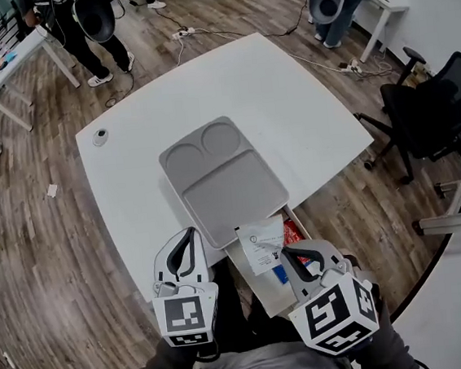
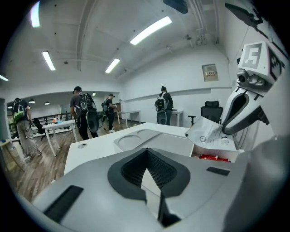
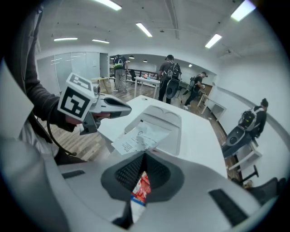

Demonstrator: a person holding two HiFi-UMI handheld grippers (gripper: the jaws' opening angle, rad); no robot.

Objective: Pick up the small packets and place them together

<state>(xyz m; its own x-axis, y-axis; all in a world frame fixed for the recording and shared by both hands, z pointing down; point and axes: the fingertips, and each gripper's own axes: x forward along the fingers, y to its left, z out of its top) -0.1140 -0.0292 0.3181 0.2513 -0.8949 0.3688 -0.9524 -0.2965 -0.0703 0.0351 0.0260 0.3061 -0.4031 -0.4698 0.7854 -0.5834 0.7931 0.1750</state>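
We see a white surface [image 1: 304, 106] carrying a grey moulded tray [image 1: 231, 192], an open white box [image 1: 258, 290] at its near edge, our left gripper [image 1: 191, 232] with fingers together and empty, and our right gripper [image 1: 284, 251] with fingers clamped on a flat white printed packet [image 1: 260, 246] above the box.

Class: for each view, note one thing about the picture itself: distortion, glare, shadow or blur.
Head view: the white table looks bowed by fisheye. Left gripper view: ceiling light strips blow out white; the left tongs look soft. Right gripper view: round black frame; the white packet in the right tongs is blurred.
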